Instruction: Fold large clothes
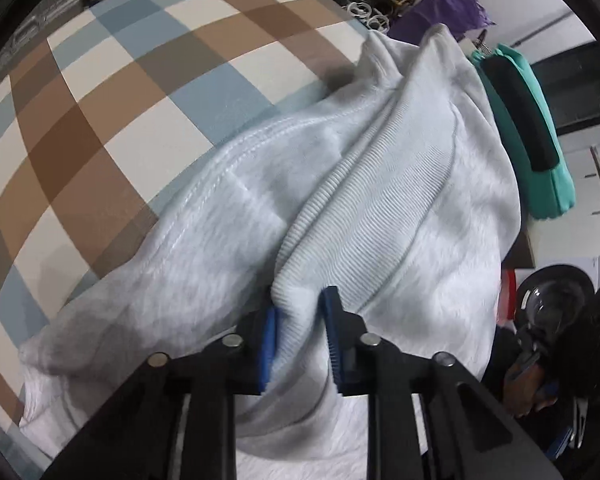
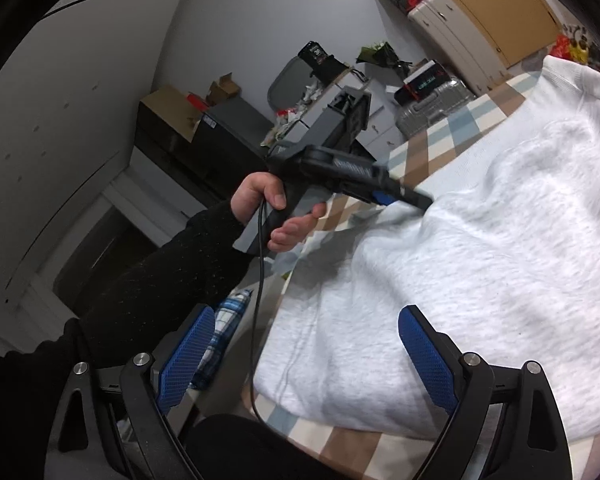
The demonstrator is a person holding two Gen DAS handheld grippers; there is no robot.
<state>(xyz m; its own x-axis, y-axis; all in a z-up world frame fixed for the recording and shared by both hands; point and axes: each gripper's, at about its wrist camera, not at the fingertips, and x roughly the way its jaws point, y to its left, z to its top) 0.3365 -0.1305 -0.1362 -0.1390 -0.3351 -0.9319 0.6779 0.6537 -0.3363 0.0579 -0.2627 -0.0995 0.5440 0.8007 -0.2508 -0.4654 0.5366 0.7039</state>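
One pale grey sweatshirt (image 1: 380,208) is spread over a checked worktop (image 1: 112,92) — no legible writing is seen. Its ribbed hem is pinched by the closed left hand-held gripper (image 1: 298,338). The right hand-held gripper (image 2: 300,356) is held wide open — nothing is between its pads.
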